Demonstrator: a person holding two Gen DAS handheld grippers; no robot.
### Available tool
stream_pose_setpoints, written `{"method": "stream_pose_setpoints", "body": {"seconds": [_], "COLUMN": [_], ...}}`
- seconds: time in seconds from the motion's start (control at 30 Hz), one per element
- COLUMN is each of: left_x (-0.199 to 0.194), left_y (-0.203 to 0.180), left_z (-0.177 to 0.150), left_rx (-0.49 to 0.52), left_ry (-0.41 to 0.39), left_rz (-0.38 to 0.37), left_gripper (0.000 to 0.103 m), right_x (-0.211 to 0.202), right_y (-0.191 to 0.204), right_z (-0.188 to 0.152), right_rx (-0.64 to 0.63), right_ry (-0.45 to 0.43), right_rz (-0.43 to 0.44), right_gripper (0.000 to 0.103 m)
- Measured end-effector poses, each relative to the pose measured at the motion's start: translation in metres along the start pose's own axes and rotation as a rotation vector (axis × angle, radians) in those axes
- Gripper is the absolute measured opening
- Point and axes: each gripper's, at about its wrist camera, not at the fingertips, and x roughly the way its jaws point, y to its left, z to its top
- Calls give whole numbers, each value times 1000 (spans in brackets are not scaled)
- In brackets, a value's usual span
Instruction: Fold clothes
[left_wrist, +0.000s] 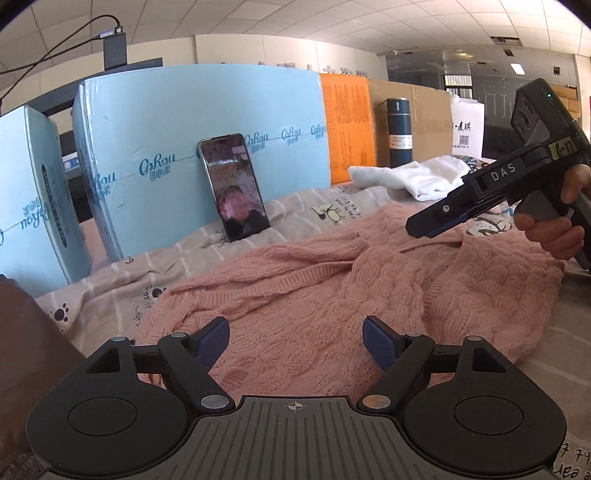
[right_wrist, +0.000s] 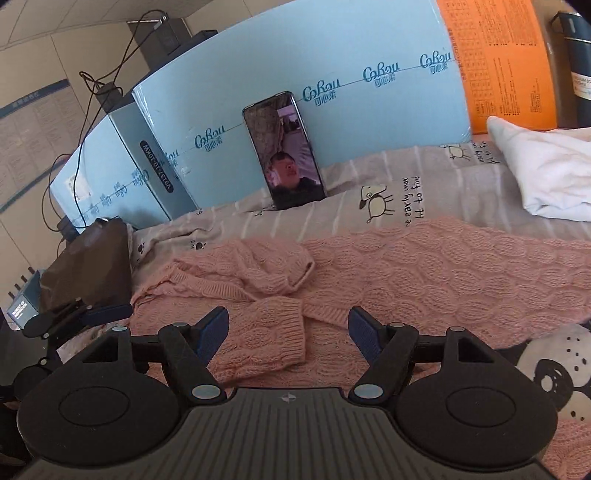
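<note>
The pink cable-knit sweater (left_wrist: 332, 295) lies rumpled across the middle of the printed bedsheet (left_wrist: 303, 206), one cuffed sleeve (right_wrist: 273, 332) doubled over its body. Both the left gripper (left_wrist: 295, 343) and right gripper (right_wrist: 288, 332) hover spread, pinching nothing. Loose knit probably bunches; a shallow pinch could drag sheet too.

1. Left gripper (left_wrist: 295, 341): black linkage arms, silver pivot pins, ribbed grey base with a crosshair mark, dark blue textured fingers (left_wrist: 378, 341).
2. Right gripper (right_wrist: 288, 330): same build; "DAS" lettering at right of the left view, possibly a taped label.
</note>
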Motion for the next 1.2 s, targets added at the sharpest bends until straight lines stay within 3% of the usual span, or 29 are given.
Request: {"method": "stream_pose_setpoints", "body": {"seconds": [0.1,0.2,0.33,0.47,0.6,0.93,1.0,1.07,1.13,1.2], "left_x": [4,5,2,-2,-4,-11,-13,-12,-11,-6], "left_y": [5,9,15,18,21,17,15,13,9,6], "left_z": [-4,-5,-6,-6,-5,-5,-4,-5,-6,-7], "left_rx": [-19,-47,-81,-102,-114,-97,-89,-77,-60,-39], "left_ry": [6,9,-12,-41,-60,-94,-104,-100,-84,-51], "left_rz": [-7,-22,-28,-25,-25,-46,-58,-69,-78,-84], "left_gripper": [85,85,85,85,85,85,85,87,91,91], "right_x": [23,31,30,19,-1,-37,-36,-32,-30,-30], "right_y": [4,8,9,10,14,13,14,15,15,13], "right_z": [-2,-10,-11,-10,-9,-26,-29,-32,-32,-28], "right_rx": [-13,-66,-105,-118,-126,-35,-32,-39,-52,-64], "right_ry": [52,77,82,48,18,26,35,50,58,43], "right_rz": [16,36,72,114,150,121,112,90,52,21], "right_gripper": [65,51,23,19,19,21,25,36,55,59]}}
